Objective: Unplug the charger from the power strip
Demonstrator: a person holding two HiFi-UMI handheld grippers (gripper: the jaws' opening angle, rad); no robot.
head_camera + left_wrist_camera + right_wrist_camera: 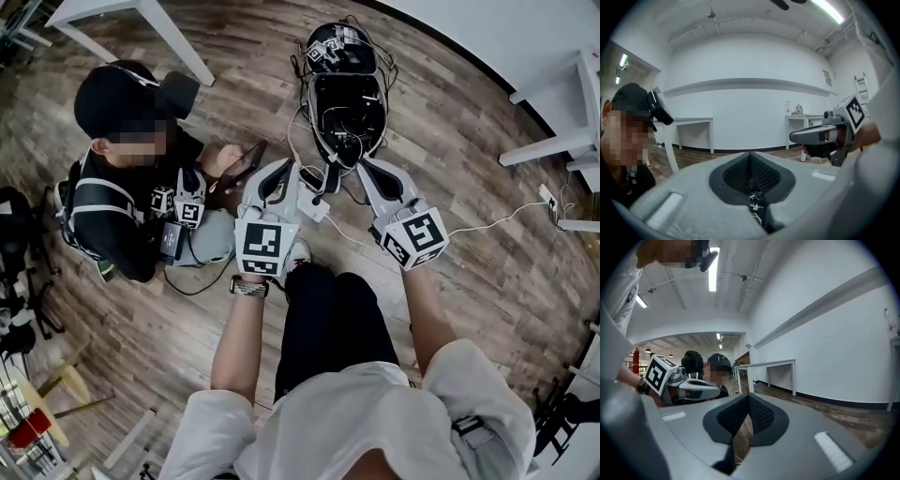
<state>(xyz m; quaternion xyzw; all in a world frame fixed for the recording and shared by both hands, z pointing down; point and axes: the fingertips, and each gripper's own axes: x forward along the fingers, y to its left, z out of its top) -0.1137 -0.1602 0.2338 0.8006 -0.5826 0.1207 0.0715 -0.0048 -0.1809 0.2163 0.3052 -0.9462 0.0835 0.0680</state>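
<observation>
Flanking a half-hidden power strip point(313, 209), left tool point(279, 169) and right tool point(371, 165) hold jaws together.

Bright, even light is cast by a long white ceiling tube point(713, 268), blown out at the upper left of the right gripper view. Both gripper views are bowed at the edges and ringed black. Shadows on the brown wood-plank floor point(450, 141) are kept soft.

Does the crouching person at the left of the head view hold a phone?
Yes, the crouching person holds a dark phone in one raised hand.
</observation>
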